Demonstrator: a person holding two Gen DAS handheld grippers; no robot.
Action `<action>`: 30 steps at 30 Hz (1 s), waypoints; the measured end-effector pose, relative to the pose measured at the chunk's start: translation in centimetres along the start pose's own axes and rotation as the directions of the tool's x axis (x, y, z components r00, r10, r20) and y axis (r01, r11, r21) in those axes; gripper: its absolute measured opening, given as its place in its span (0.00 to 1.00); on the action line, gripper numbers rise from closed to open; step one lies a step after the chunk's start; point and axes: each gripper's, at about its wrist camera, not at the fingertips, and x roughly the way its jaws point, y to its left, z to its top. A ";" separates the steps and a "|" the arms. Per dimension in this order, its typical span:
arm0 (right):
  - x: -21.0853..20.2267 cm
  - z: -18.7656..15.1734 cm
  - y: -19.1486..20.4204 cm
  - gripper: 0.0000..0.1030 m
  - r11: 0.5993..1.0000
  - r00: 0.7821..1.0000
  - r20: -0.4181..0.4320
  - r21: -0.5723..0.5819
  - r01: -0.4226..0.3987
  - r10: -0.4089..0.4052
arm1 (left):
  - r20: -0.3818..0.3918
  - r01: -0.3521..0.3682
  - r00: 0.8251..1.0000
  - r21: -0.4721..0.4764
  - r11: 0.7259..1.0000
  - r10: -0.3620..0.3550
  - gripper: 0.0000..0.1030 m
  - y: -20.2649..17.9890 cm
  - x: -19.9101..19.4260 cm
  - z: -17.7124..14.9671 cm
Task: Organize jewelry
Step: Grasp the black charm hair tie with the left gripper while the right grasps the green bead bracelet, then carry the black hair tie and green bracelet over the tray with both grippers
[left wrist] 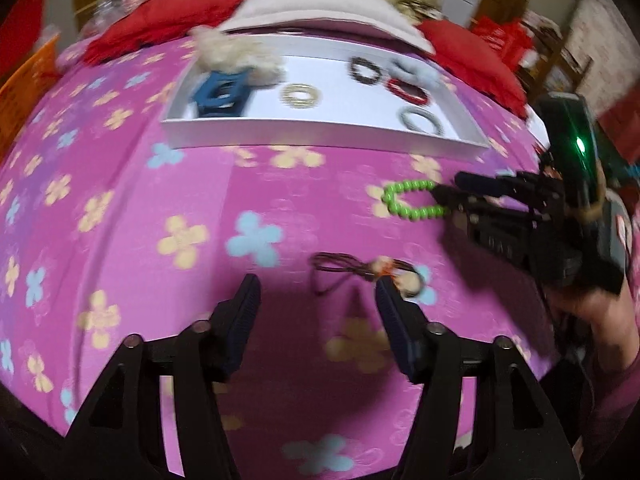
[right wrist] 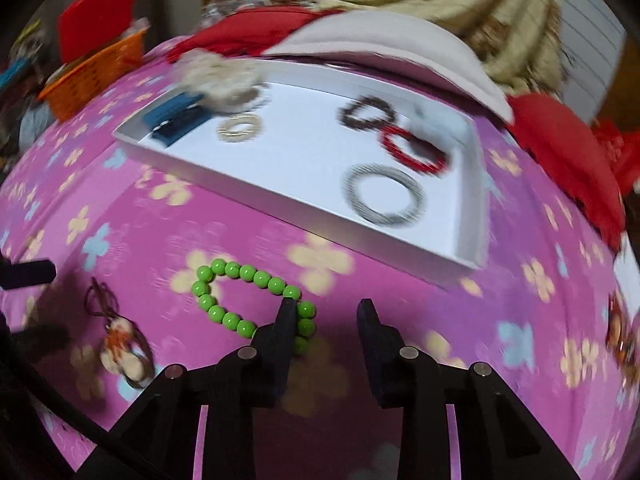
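Note:
A green bead bracelet [right wrist: 248, 300] lies on the pink flowered cloth, in front of a white tray [right wrist: 280, 196]. My right gripper [right wrist: 326, 306] is open, its left finger over the bracelet's near end; it shows in the left wrist view [left wrist: 444, 196] at the bracelet [left wrist: 408, 200]. A brown cord necklace with pale beads [left wrist: 360, 272] lies just ahead of my open, empty left gripper [left wrist: 316, 284]; it also shows in the right wrist view [right wrist: 120, 344]. The tray holds a silver bangle [right wrist: 384, 196], red bracelet [right wrist: 412, 148], dark bracelet [right wrist: 368, 114], gold ring bracelet [right wrist: 240, 128] and a blue clip [right wrist: 176, 116].
A fluffy cream item [right wrist: 224, 76] rests on the tray's far left corner. A pale lid [right wrist: 400, 48] and red cloth [right wrist: 568, 148] lie behind the tray. An orange basket [right wrist: 92, 76] stands at the far left.

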 end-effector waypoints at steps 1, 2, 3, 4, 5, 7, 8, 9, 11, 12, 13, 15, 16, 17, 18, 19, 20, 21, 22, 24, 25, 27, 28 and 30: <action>-0.1 -0.1 -0.6 0.29 1.000 1.000 -0.001 0.018 -0.009 0.009 | -0.001 0.007 1.000 0.020 1.000 -0.007 0.64 -0.6 0.2 0.0; -0.3 -0.3 -1.2 0.29 0.999 1.000 -0.001 0.034 -0.018 0.018 | -0.004 0.012 1.000 0.040 0.999 -0.012 0.64 -1.2 0.4 -0.1; -0.5 -0.5 -1.5 0.29 0.999 1.000 0.002 0.045 -0.025 0.025 | -0.009 0.017 1.000 0.055 0.998 -0.016 0.64 -1.6 0.6 -0.1; -0.6 -0.6 -1.6 0.29 0.998 1.000 0.004 0.049 -0.028 0.027 | -0.015 0.020 1.000 0.073 0.997 -0.019 0.64 -2.1 1.0 -0.1; -0.6 -0.7 -1.7 0.29 0.998 1.000 0.007 0.050 -0.028 0.027 | -0.023 0.020 1.000 0.091 0.996 -0.018 0.64 -2.6 1.3 -0.2; -0.7 -0.8 -1.6 0.29 0.999 1.000 0.008 0.044 -0.024 0.023 | -0.036 0.014 0.999 0.118 0.993 -0.009 0.64 -3.4 2.0 -0.2; -0.8 -0.8 -1.5 0.29 0.999 1.000 0.008 0.042 -0.025 0.025 | -0.041 0.012 0.999 0.131 0.991 -0.006 0.64 -3.8 2.2 -0.3; -0.8 -0.7 -1.5 0.30 0.998 0.999 0.008 0.043 -0.033 0.033 | -0.046 0.010 0.999 0.142 0.990 -0.003 0.64 -4.2 2.5 -0.3; -0.7 -0.7 -1.4 0.35 0.998 0.999 0.011 0.046 -0.041 0.040 | -0.049 0.012 0.999 0.150 0.989 -0.005 0.64 -4.5 3.0 -0.2; -0.6 -0.6 -1.3 0.36 0.998 0.999 0.013 0.045 -0.044 0.043 | -0.049 0.012 0.999 0.156 0.988 -0.004 0.64 -4.7 3.2 -0.1; -0.6 -0.6 -1.2 0.36 0.998 0.999 0.017 0.043 -0.043 0.042 | -0.047 0.007 0.999 0.162 0.987 0.001 0.64 -4.9 3.4 0.0; -0.5 -0.6 -1.0 0.36 0.998 0.999 0.025 0.037 -0.045 0.044 | -0.029 -0.012 0.999 0.184 0.983 0.018 0.64 -5.3 3.8 0.0; -0.5 -0.5 -1.0 0.36 0.998 0.999 0.028 0.036 -0.046 0.045 | -0.024 -0.019 0.999 0.191 0.981 0.024 0.62 -5.3 3.9 0.1; -0.5 -0.6 -1.0 0.36 0.998 0.998 0.033 0.032 -0.048 0.047 | -0.020 -0.024 0.999 0.198 0.980 0.028 0.62 -5.4 4.1 0.1; -0.5 -0.6 -0.9 0.36 0.998 0.998 0.038 0.029 -0.049 0.048 | -0.010 -0.028 0.999 0.207 0.978 0.031 0.53 -5.5 4.1 0.1; -0.5 -0.6 -0.9 0.33 0.998 0.998 0.041 0.027 -0.051 0.050 | 0.002 -0.043 0.999 0.221 0.974 0.043 0.45 -5.6 4.1 0.1; -0.5 -0.6 -0.8 0.27 0.998 0.998 0.046 0.024 -0.053 0.052 | 0.007 -0.036 0.999 0.226 0.973 0.035 0.40 -5.6 4.0 0.1; -0.6 -0.7 -0.8 0.24 0.998 0.997 0.049 0.021 -0.052 0.051 | 0.008 -0.031 1.000 0.223 0.974 0.031 0.35 -5.5 4.0 0.1; -0.6 -0.7 -0.7 0.12 0.998 0.997 0.050 0.019 -0.053 0.052 | 0.006 -0.026 1.000 0.215 0.976 0.025 0.35 -5.3 4.0 0.2; -0.8 -0.7 -0.7 0.08 0.998 0.997 0.052 0.022 -0.057 0.056 | 0.004 -0.016 1.000 0.201 0.979 0.016 0.35 -5.0 3.9 0.2; -0.9 -0.7 -0.7 0.08 0.998 0.997 0.057 0.024 -0.060 0.058 | 0.000 -0.013 1.000 0.192 0.981 0.013 0.35 -4.8 3.8 0.2; -1.6 -0.6 -0.8 0.08 0.997 0.995 0.076 0.030 -0.065 0.063 | -0.005 0.000 1.000 0.172 0.985 0.001 0.35 -4.4 3.5 0.2; -2.0 -0.5 -0.9 0.08 0.997 0.994 0.085 0.033 -0.067 0.064 | -0.004 0.006 1.000 0.160 0.987 -0.006 0.35 -4.2 3.2 0.2; -2.9 -0.1 -1.1 0.08 0.996 0.992 0.105 0.042 -0.080 0.075 | 0.011 0.007 1.000 0.144 0.990 -0.008 0.35 -3.9 2.5 0.5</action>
